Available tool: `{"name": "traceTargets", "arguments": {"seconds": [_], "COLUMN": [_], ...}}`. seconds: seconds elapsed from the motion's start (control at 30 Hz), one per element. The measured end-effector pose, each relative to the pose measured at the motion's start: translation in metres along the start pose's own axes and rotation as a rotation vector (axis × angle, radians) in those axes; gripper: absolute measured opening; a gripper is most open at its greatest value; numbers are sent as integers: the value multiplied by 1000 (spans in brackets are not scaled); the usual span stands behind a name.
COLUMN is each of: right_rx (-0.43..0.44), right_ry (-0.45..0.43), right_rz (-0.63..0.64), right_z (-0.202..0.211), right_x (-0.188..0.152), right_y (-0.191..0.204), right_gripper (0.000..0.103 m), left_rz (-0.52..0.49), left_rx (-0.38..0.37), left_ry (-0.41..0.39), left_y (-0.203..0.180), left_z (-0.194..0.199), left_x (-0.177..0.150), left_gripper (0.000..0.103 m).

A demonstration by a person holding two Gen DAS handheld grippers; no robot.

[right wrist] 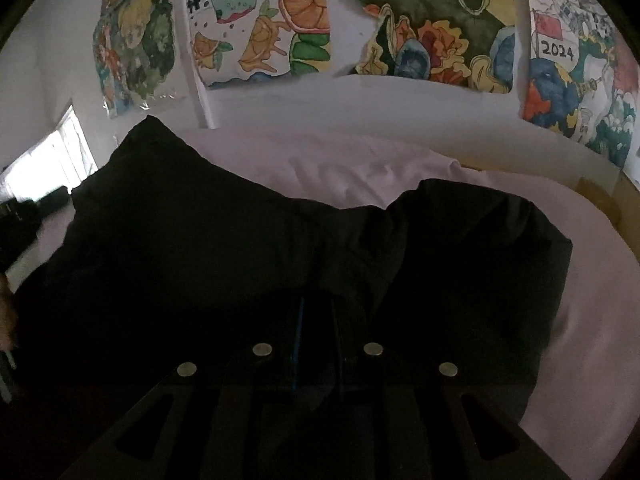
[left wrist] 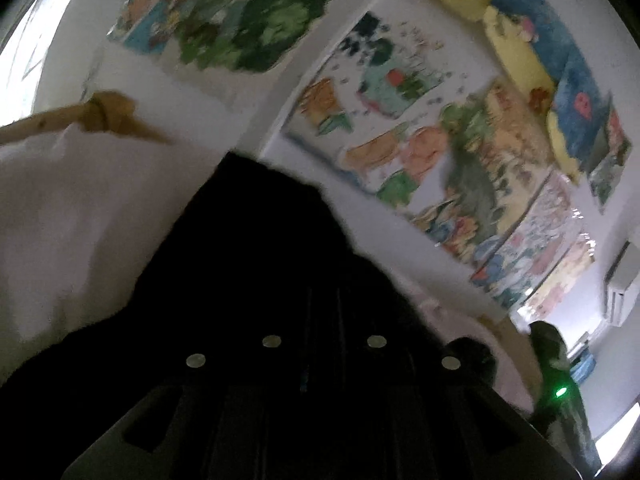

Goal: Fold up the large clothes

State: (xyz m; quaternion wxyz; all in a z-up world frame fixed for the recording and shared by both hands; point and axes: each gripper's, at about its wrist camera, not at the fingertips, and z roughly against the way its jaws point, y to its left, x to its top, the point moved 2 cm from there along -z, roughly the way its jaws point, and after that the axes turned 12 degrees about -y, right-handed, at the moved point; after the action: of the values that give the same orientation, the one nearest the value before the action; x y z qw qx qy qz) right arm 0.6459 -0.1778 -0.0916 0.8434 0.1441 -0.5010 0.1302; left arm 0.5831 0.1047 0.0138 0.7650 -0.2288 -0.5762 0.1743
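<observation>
White wall [right wrist: 280, 100] fills the background of both views, hung with bright hand-painted posters [right wrist: 432, 28]; one of them, at the right of the right wrist view, carries a small flag lettered "2024" [right wrist: 557, 51], and another has dark characters too small to read. Below the wall a pale lilac sheet [right wrist: 352, 176] covers a bed, creased near its far edge. On that sheet, spread across the middle of the right wrist view, lies the black garment [right wrist: 248, 232], bunched into two humps with a dip between them. Its cloth runs back over the right gripper [right wrist: 316, 320], hiding the fingertips, so I cannot tell how the jaws stand. In the left wrist view the same black fabric [left wrist: 256, 248] rises in a peak over the left gripper [left wrist: 320, 308]; there too the jaws are buried in darkness and their state is unreadable. A tan wooden post [left wrist: 108, 114] juts in at left, and a green light [left wrist: 561, 391] glows at lower right.
</observation>
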Motion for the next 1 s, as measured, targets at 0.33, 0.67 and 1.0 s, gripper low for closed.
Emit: {"name": "traceTargets", "arguments": {"seconds": [0.33, 0.67, 1.0], "right_rx": [-36, -68, -120], "right_ry": [-72, -30, -49], "right_rz": [65, 241, 309], "right_z": [-6, -48, -64], "right_x": [-14, -29, -41], "right_y": [6, 19, 25], "right_gripper": [13, 13, 13], "left_rz": [-281, -375, -345], "left_rx": [25, 118, 83], "left_ry": [200, 251, 222], "left_y": [-25, 4, 19], "left_z": [-70, -111, -112], "left_x": [-39, -72, -77], "left_gripper": [26, 28, 28]}}
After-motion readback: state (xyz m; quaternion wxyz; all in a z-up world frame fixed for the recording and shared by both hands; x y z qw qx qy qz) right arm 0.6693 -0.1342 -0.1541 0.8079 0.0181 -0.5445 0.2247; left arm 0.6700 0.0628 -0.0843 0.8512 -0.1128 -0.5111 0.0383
